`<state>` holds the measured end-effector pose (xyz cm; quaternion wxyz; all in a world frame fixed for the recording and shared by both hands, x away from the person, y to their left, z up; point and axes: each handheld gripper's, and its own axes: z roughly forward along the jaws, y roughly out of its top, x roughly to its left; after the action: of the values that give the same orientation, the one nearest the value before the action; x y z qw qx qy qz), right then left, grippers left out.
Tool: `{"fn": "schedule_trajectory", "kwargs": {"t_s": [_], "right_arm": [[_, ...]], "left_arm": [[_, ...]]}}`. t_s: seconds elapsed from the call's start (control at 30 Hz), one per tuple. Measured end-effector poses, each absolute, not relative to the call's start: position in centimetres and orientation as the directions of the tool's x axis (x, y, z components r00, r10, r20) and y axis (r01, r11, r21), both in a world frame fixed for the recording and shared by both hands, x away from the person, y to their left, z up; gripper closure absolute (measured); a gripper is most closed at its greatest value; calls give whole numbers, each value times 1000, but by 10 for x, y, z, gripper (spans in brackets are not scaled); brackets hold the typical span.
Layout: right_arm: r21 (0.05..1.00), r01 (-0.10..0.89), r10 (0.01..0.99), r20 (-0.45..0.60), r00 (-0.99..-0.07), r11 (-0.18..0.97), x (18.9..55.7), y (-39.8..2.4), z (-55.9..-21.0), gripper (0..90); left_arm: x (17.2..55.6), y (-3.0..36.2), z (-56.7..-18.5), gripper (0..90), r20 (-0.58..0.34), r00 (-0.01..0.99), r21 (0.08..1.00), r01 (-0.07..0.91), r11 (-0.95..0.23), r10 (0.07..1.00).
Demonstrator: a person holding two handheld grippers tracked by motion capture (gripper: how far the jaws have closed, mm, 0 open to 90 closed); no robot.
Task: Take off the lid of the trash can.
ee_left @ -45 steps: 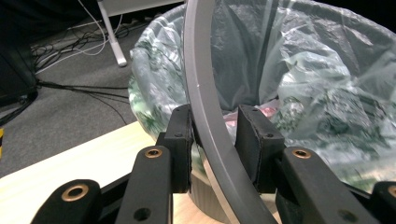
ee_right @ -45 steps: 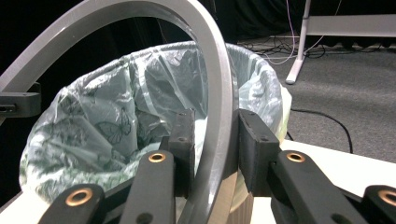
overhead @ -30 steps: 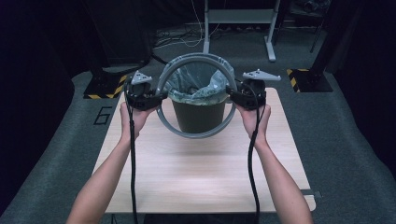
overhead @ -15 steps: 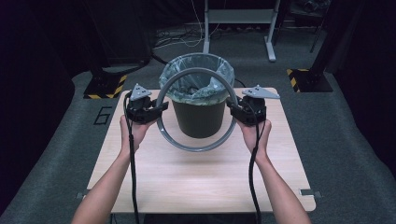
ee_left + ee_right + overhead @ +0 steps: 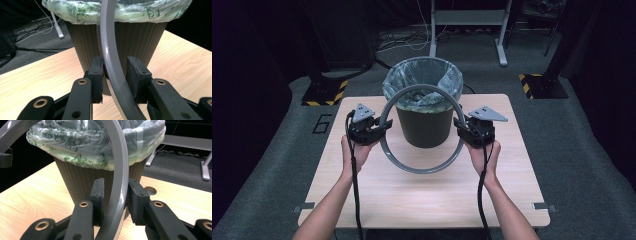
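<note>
Grey ring point(image 5: 422, 127) pinched at opposite sides by fingers of left gripper point(image 5: 381, 129) and right gripper point(image 5: 462, 130), held tilted before lined bin point(image 5: 424, 107) above surface point(image 5: 412, 200).

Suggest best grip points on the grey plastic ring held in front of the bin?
Probably the two opposite side arcs of the grey plastic ring, one from each side: the band is thin and flat, fitting between jaws, as the left gripper and right gripper clamp it now.

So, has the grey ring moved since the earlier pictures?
Yes. The grey ring has come down and toward the person: earlier it framed the bin's rim, now its lower arc lies before the bin's base.
</note>
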<state>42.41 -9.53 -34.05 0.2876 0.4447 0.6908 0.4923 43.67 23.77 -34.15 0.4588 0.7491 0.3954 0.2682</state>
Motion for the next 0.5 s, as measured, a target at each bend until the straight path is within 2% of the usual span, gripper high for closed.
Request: {"fn": "schedule_trajectory", "kwargs": {"t_s": [0.5], "right_arm": [[942, 306, 896, 12, -443, 139, 402, -91, -360, 692]], "left_arm": [[406, 239, -358, 668, 74, 531, 914, 303, -271, 844]]}}
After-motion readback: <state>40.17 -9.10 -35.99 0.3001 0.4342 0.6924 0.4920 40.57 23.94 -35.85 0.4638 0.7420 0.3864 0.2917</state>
